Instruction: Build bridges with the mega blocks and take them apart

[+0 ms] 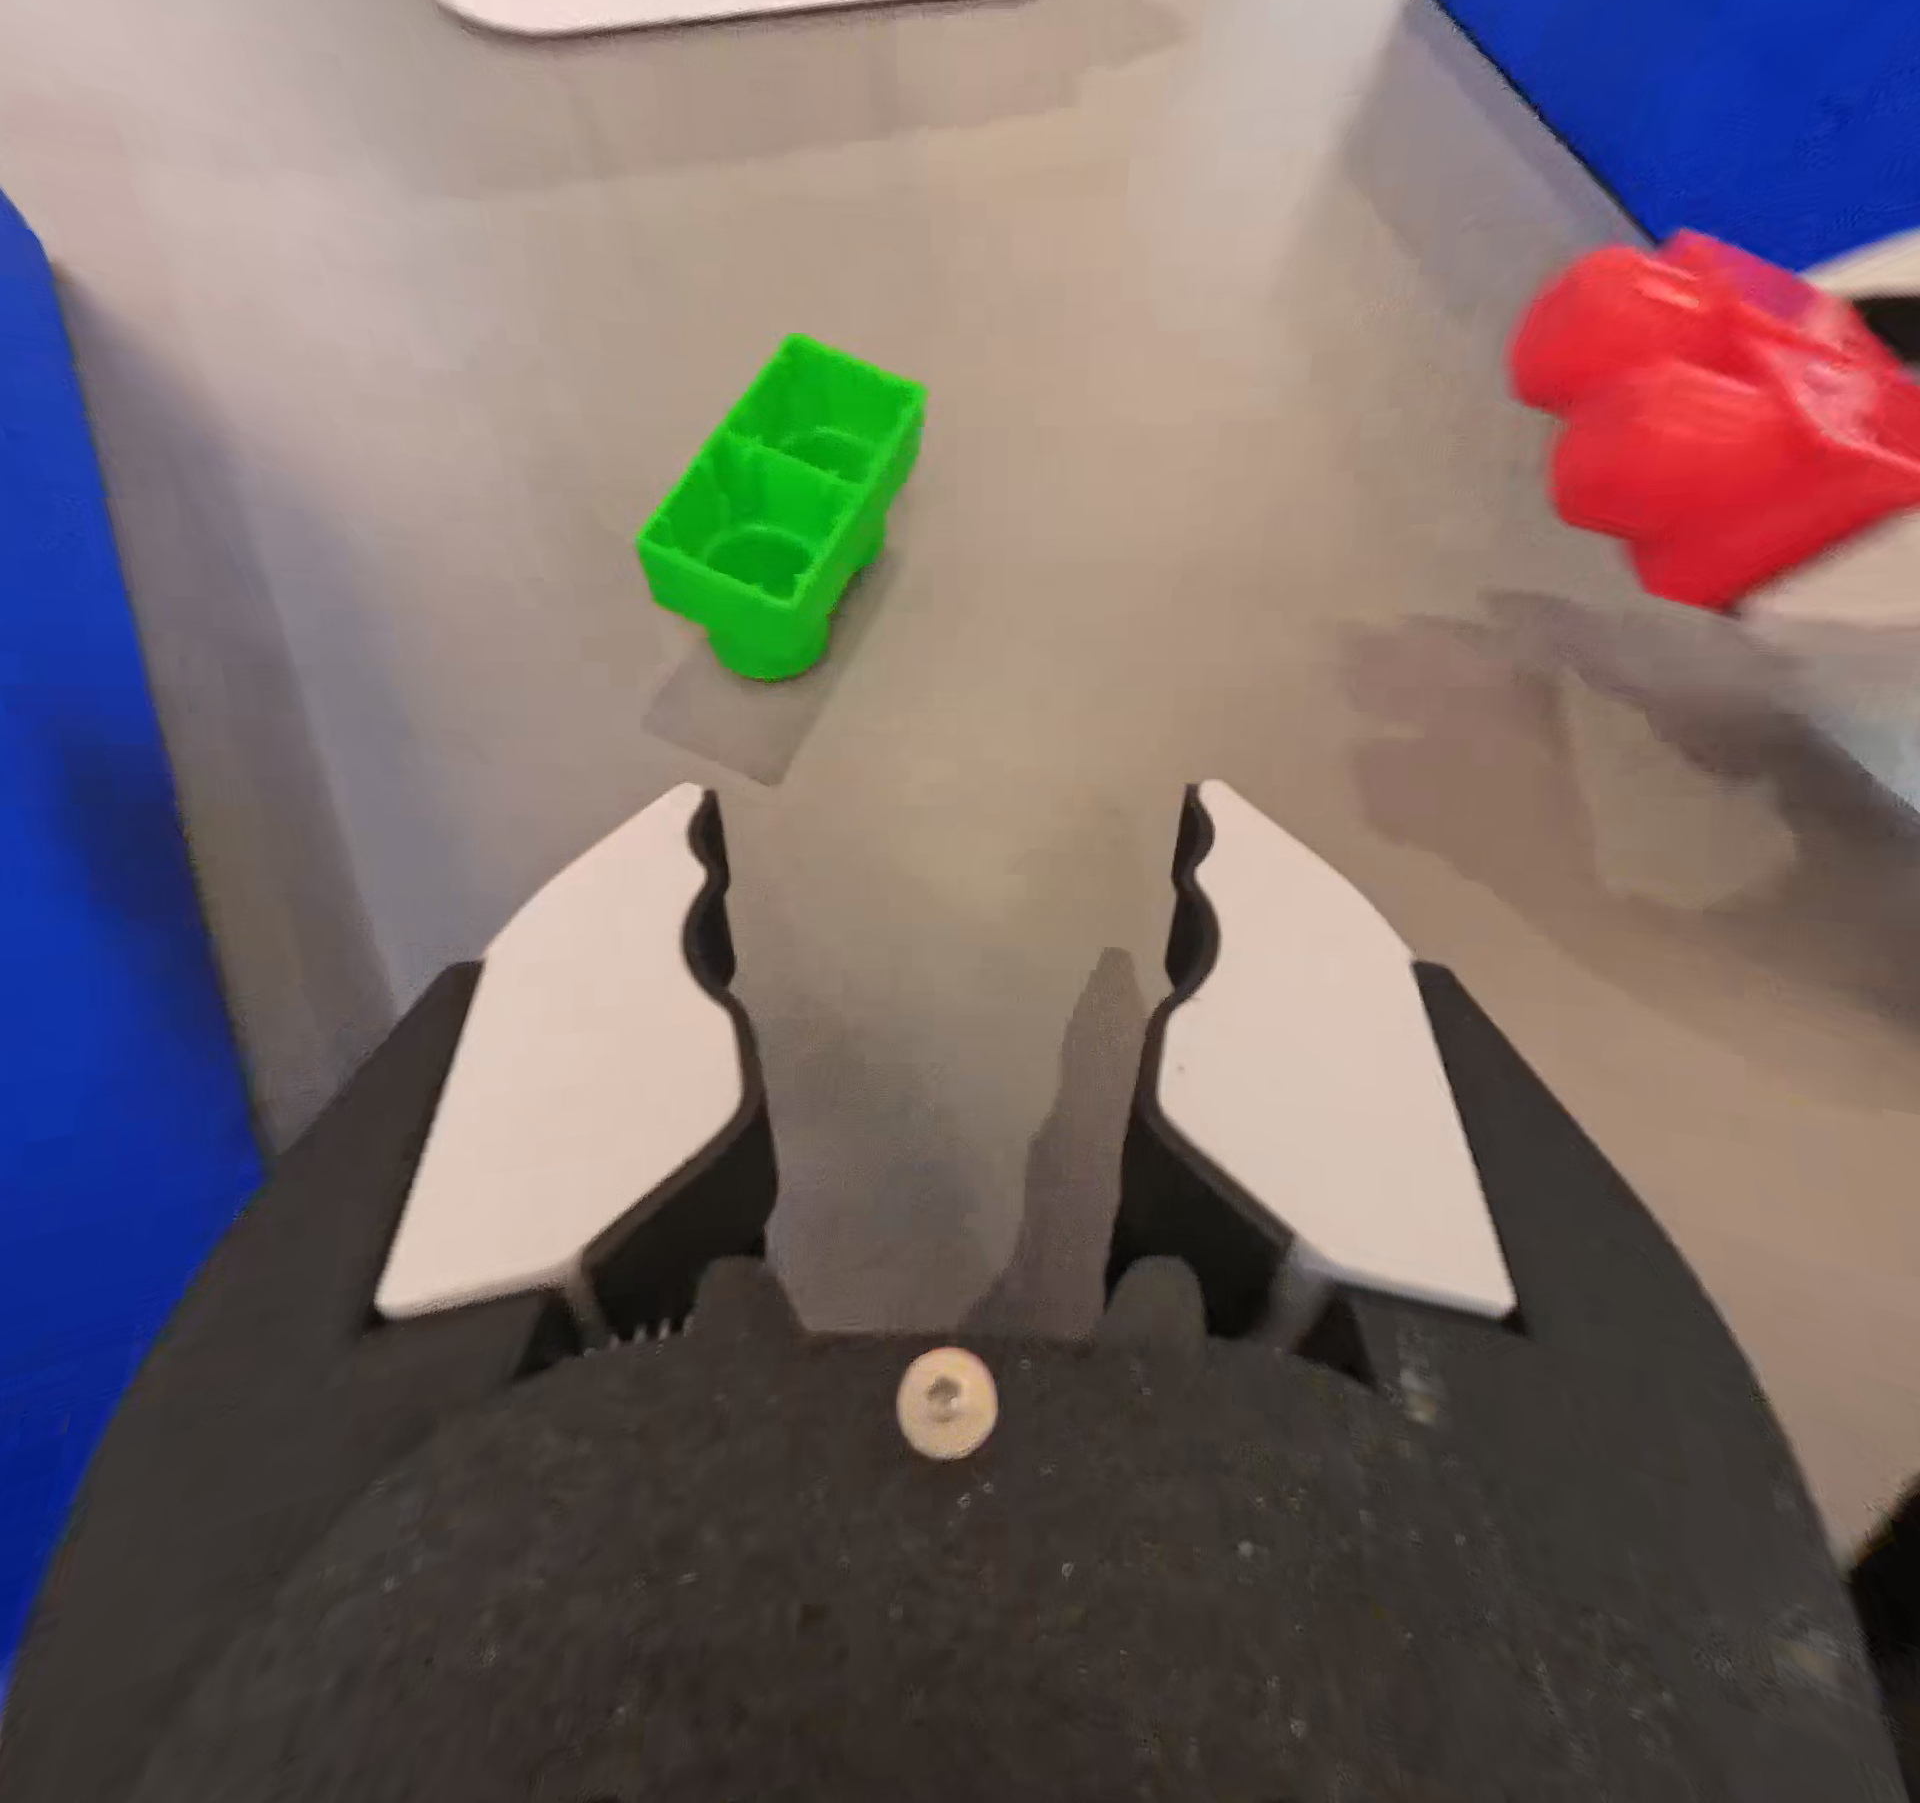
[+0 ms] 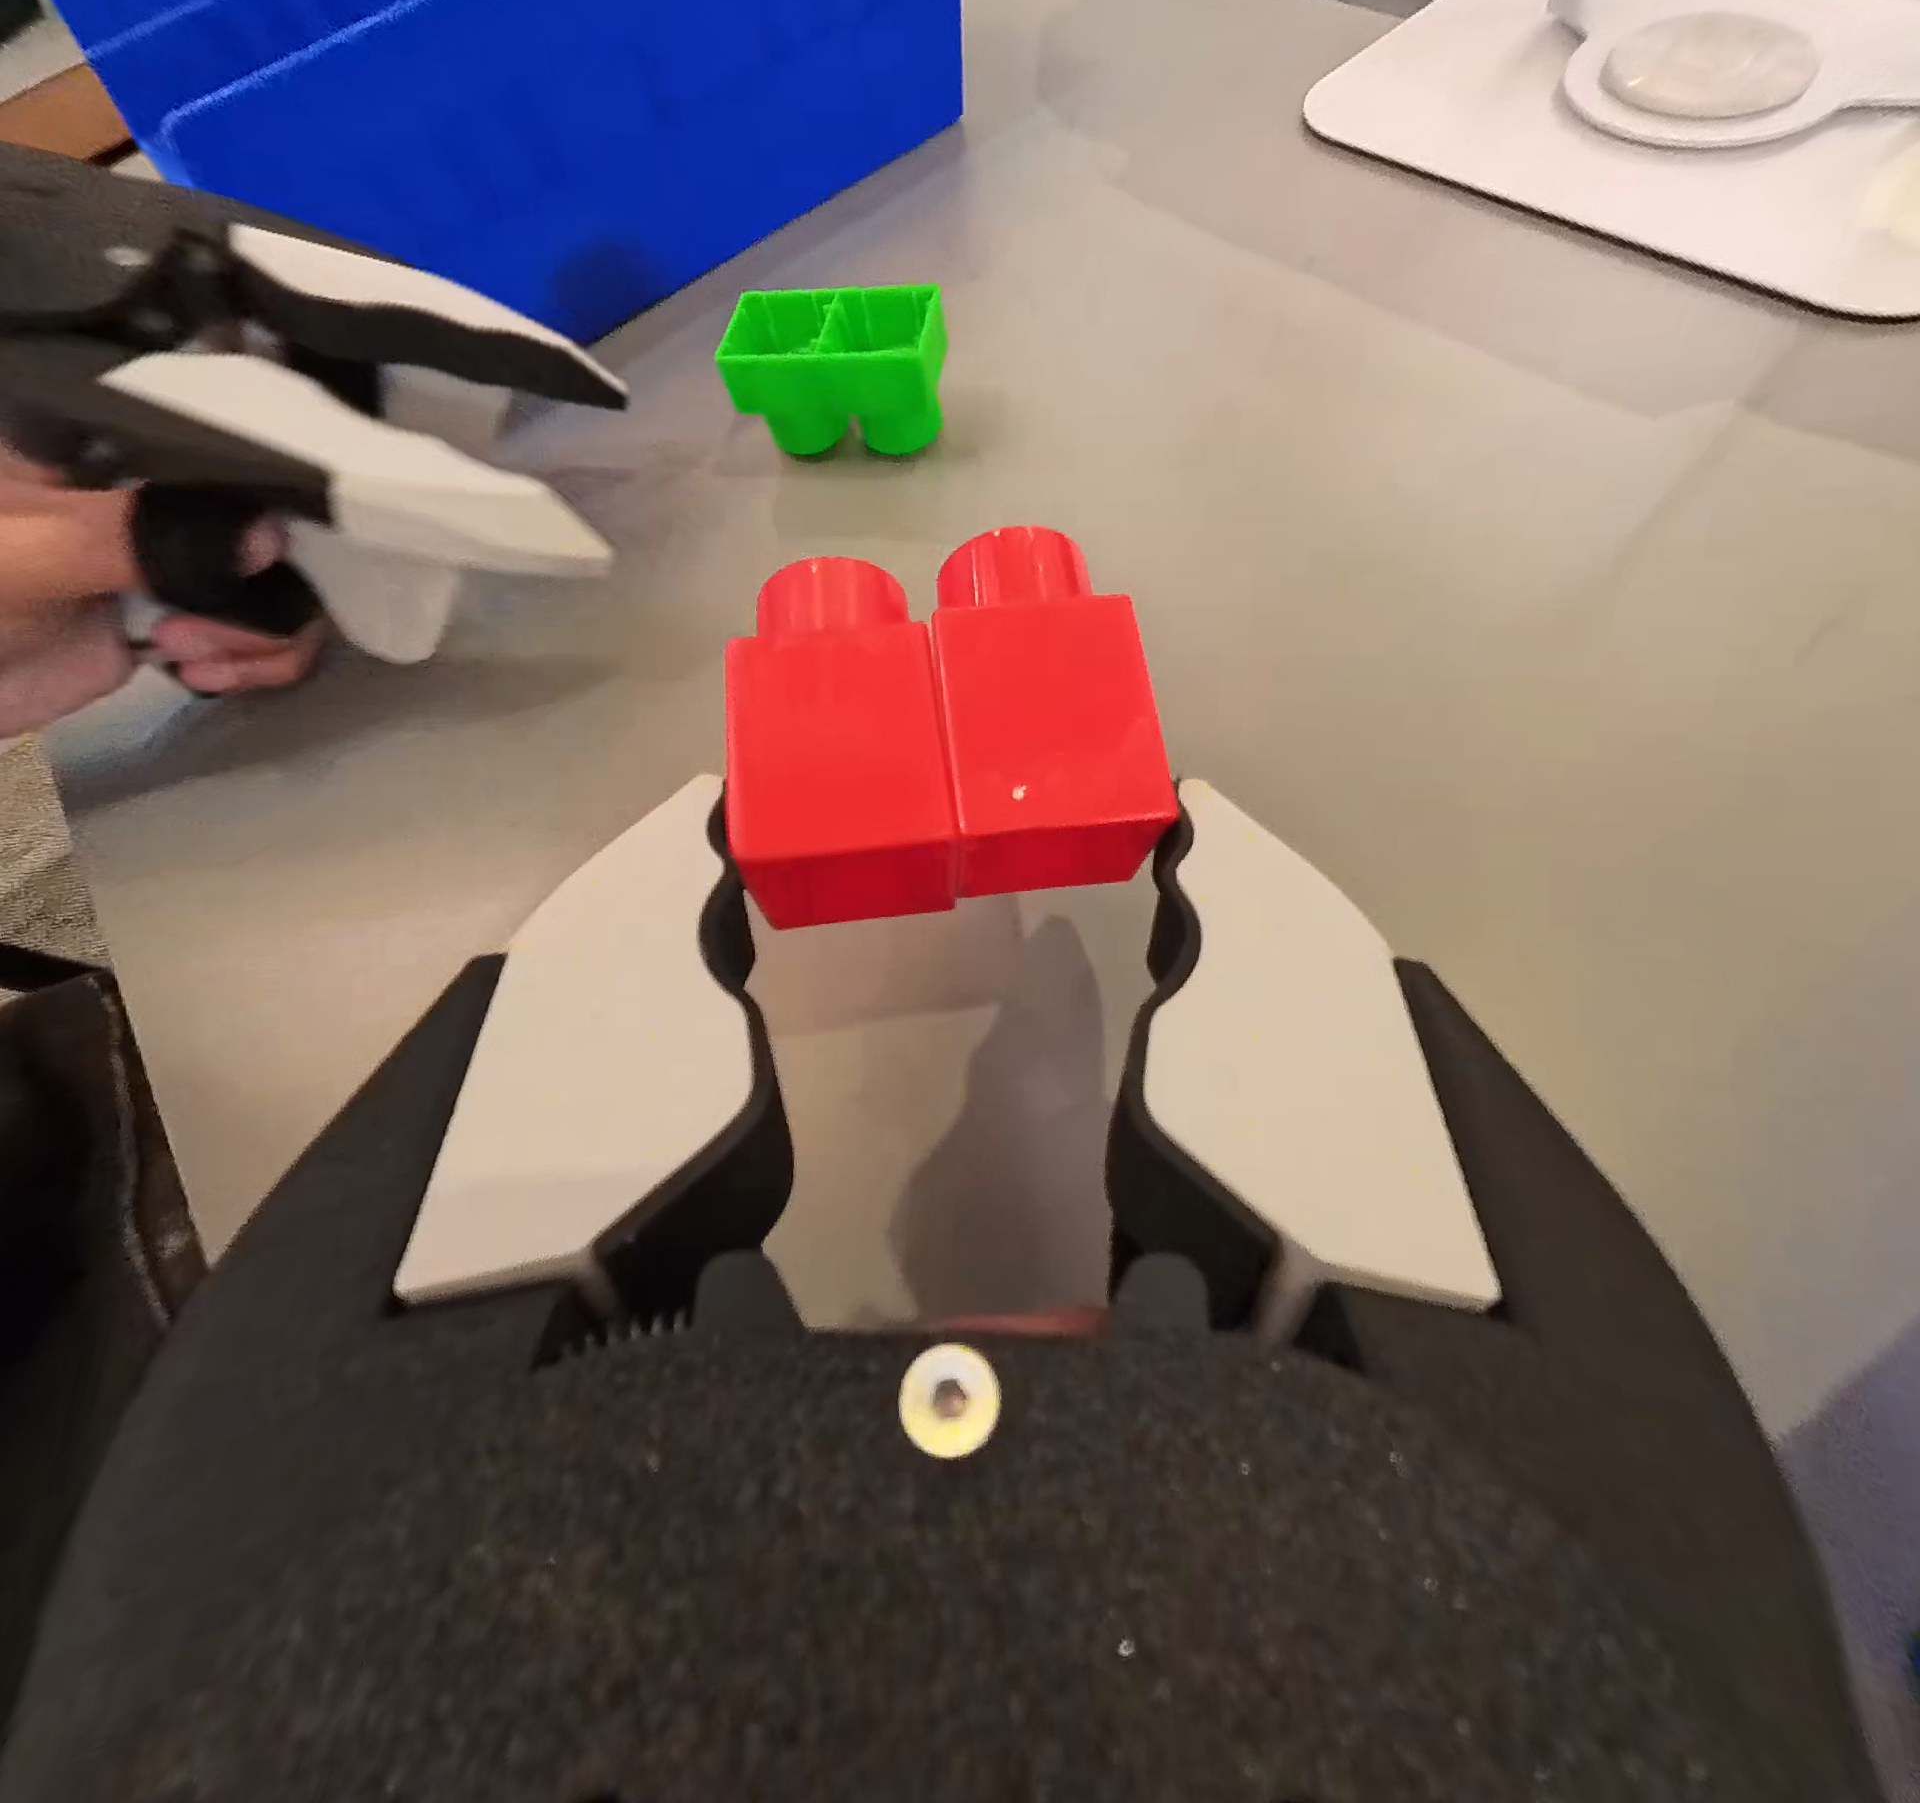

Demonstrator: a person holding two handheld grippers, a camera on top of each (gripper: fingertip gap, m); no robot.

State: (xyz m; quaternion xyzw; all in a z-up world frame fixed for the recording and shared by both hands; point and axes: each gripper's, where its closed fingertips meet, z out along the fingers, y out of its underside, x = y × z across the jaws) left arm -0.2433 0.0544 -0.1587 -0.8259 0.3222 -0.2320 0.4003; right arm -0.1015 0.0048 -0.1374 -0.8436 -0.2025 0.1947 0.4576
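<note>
Right tool (image 2: 951,844) pinches red block (image 2: 940,745) crosswise, studs forward; left tool (image 1: 948,797) spread, empty.

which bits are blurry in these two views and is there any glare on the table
Left wrist view: the red block at the right edge is smeared by motion blur, while the green block is fairly sharp. Right wrist view: the left tool is blurred, the red block crisp, and the glossy table reflects it faintly.
</note>
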